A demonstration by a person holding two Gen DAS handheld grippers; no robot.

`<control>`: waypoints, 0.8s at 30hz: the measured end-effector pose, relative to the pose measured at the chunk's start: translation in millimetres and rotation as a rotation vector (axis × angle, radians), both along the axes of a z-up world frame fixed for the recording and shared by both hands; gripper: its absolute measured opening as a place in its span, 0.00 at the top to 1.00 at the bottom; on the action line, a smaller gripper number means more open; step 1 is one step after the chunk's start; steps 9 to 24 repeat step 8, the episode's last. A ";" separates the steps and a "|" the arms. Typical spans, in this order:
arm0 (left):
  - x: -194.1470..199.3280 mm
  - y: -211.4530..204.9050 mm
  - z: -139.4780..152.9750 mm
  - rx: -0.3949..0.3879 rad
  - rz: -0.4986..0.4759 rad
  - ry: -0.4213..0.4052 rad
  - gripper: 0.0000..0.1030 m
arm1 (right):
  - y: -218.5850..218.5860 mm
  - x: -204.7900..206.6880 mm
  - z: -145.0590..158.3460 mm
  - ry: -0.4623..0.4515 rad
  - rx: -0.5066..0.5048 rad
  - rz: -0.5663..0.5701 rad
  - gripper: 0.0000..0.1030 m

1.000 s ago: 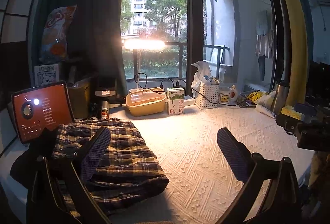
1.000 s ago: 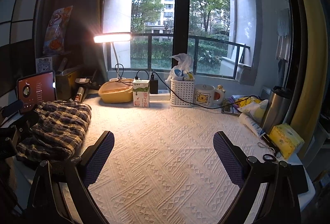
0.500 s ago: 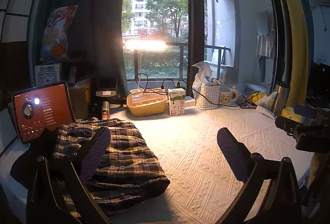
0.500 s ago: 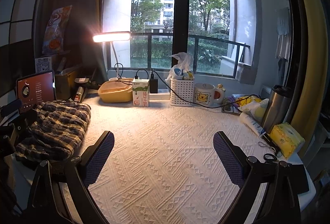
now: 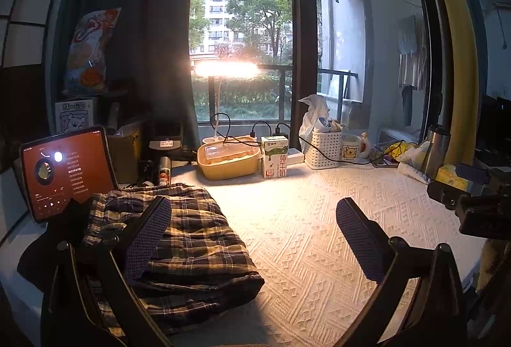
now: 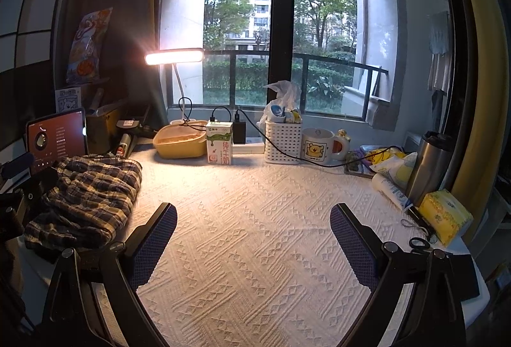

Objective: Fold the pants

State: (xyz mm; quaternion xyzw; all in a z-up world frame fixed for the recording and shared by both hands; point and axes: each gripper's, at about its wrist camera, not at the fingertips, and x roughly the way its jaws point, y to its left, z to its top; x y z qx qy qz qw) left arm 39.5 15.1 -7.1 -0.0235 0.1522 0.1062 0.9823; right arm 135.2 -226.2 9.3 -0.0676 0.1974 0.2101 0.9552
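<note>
The plaid pants (image 5: 188, 238) lie folded in a thick bundle at the left side of the white textured tablecloth (image 5: 319, 219). In the right wrist view the pants (image 6: 86, 196) lie at the far left. My left gripper (image 5: 252, 228) is open and empty, held above the table with its left finger over the bundle. My right gripper (image 6: 254, 235) is open and empty above the bare middle of the cloth. The right gripper's body shows at the right edge of the left wrist view (image 5: 472, 196).
A tablet (image 5: 67, 171) stands behind the pants. Along the window stand a lit desk lamp (image 6: 174, 56), a yellow container (image 6: 180, 141), a milk carton (image 6: 218, 142), a white basket (image 6: 282, 141) and a mug (image 6: 317, 145). A steel flask (image 6: 428, 168), tissue pack (image 6: 445, 216) and scissors (image 6: 418, 243) sit at the right edge.
Almost nothing has changed. Both grippers stay open and hover in place, with only a slight drift of the views.
</note>
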 end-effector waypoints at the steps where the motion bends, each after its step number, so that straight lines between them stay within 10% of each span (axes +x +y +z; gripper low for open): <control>1: -0.6 -0.7 0.3 0.003 0.002 -0.003 0.01 | -0.5 0.0 -0.7 0.000 0.002 0.000 0.05; 24: 1.7 1.4 -3.2 -0.003 0.023 0.007 0.01 | -2.6 2.3 -2.7 0.007 0.000 -0.008 0.05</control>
